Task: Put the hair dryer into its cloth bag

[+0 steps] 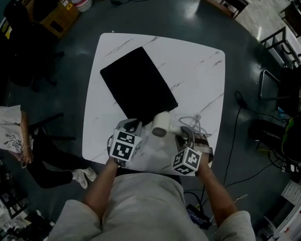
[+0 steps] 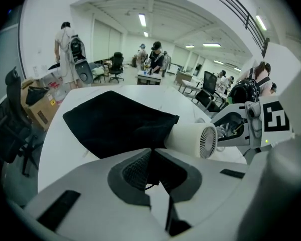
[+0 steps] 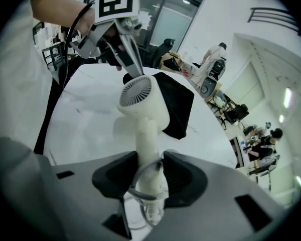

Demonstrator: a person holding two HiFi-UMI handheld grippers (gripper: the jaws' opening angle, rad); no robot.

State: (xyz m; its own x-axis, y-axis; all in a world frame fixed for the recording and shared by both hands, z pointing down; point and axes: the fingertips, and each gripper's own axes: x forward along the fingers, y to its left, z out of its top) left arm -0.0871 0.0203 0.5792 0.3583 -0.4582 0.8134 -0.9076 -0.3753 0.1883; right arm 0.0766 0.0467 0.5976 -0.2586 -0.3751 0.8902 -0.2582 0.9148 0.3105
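Observation:
The black cloth bag (image 1: 138, 84) lies flat on the white marble table (image 1: 200, 69). My left gripper (image 1: 134, 123) is shut on the bag's near edge, and black cloth (image 2: 115, 122) shows pinched between its pads. The white hair dryer (image 1: 162, 123) sits just right of it, rear grille toward me, its front end at the bag's near corner. Whether the front end is inside the bag I cannot tell. My right gripper (image 1: 183, 132) is shut on the dryer's handle (image 3: 148, 144), below the dryer's head (image 3: 140, 99). In the left gripper view the dryer (image 2: 193, 139) is beside my left gripper (image 2: 151, 157).
The dryer's white cord (image 1: 196, 120) lies coiled on the table at the right, and a loop of it (image 3: 143, 192) hangs by my right gripper (image 3: 149, 164). A person (image 1: 10, 129) sits on the floor to the left. A cardboard box (image 1: 57, 14) and a chair (image 1: 276, 79) stand around the table.

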